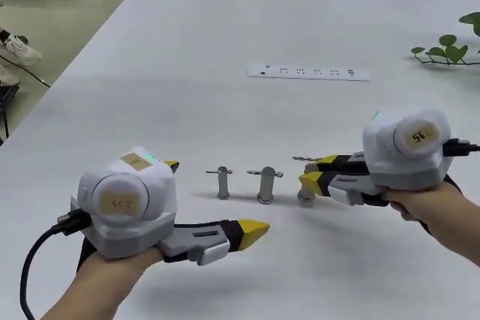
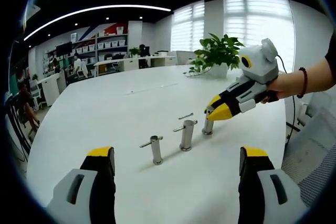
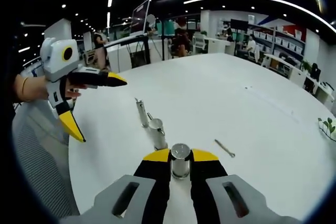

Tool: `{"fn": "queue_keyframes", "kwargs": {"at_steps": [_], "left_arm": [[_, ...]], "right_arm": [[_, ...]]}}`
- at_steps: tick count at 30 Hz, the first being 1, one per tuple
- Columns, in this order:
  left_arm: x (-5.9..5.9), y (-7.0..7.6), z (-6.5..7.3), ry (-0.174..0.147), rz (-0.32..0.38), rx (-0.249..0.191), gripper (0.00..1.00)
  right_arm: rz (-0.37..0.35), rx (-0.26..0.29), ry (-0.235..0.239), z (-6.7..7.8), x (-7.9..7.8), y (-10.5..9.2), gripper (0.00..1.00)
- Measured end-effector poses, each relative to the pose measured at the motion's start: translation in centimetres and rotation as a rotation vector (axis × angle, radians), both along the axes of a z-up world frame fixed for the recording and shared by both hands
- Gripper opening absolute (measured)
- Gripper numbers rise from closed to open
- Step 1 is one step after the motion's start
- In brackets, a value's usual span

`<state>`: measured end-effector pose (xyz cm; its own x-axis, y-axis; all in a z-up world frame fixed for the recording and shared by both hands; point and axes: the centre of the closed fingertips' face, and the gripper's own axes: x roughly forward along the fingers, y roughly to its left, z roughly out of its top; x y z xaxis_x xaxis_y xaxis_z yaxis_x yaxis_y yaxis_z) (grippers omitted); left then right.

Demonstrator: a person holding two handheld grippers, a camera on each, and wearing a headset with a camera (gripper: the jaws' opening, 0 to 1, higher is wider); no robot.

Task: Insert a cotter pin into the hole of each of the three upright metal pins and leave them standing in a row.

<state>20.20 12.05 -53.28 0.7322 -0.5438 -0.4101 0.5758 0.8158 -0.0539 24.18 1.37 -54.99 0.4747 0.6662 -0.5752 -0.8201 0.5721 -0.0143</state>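
- The right gripper (image 1: 313,174) has its fingers (image 3: 157,157) closed on the third upright pin (image 3: 180,165). The pin stands between the two yellow pads, with its flat head showing just above them.
- Past those fingertips, the other two upright pins (image 1: 265,183) (image 1: 223,183) stand in a line on the table (image 1: 187,73). Each already has a cotter pin crossing near its top, so I judge the held pin to be the last one to fit.
- The loose cotter pin (image 3: 224,148) lies flat on the table just beside the right fingers, on their outer side, and touches nothing.
- The left gripper (image 3: 102,109) hangs with its fingers (image 2: 100,153) spread wide and holding nothing. The row of pins lies ahead of the gap between them.
- To do this step well:
  - Keep the right fingers low on the shank so the top of the pin stays free. I cannot make out the hole in these pictures.
  - Take the cotter pin with the left fingers near its looped end, leaving most of its legs free beyond the tips.
  - Bring it in level with the hole and along its axis.
  - Hold the right grip firm against the sideways push, or the pin may tip and knock its neighbour.
  - Open the fingers gently afterwards so the row stays straight.
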Motion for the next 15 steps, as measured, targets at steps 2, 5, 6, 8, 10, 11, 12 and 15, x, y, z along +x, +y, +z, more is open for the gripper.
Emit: {"fn": "queue_keyframes", "kwargs": {"at_steps": [2, 5, 6, 8, 10, 11, 12, 15], "left_arm": [[0.0, 0.0, 0.1, -0.001, 0.0, -0.001, 0.98], [-0.1, 0.0, 0.1, -0.002, -0.002, 0.001, 0.98], [-0.1, 0.0, 0.1, -0.002, -0.003, 0.002, 0.98], [-0.1, 0.0, 0.1, -0.002, -0.003, 0.003, 0.98], [0.0, 0.0, 0.1, -0.004, -0.002, 0.003, 0.98], [0.0, 0.1, 0.1, -0.004, -0.002, 0.003, 0.98], [0.0, 0.1, 0.1, -0.003, 0.0, 0.004, 0.98], [0.0, 0.2, 0.1, -0.004, 0.002, 0.004, 0.98]], "right_arm": [[-0.008, 0.015, 0.007, 0.0, -0.3, 0.2, 0.08], [-0.009, 0.021, 0.017, -0.2, -0.6, 0.4, 0.08], [-0.009, 0.022, 0.018, -0.2, -0.6, 0.4, 0.08], [-0.01, 0.023, 0.021, -0.4, -0.8, 0.5, 0.08], [-0.008, 0.021, 0.022, -0.5, -1.0, 0.6, 0.08], [-0.006, 0.021, 0.024, -0.6, -1.1, 0.6, 0.08], [-0.003, 0.02, 0.022, -0.7, -1.2, 0.7, 0.08], [0.01, 0.01, 0.017, -0.9, -1.4, 0.8, 0.08]]}}
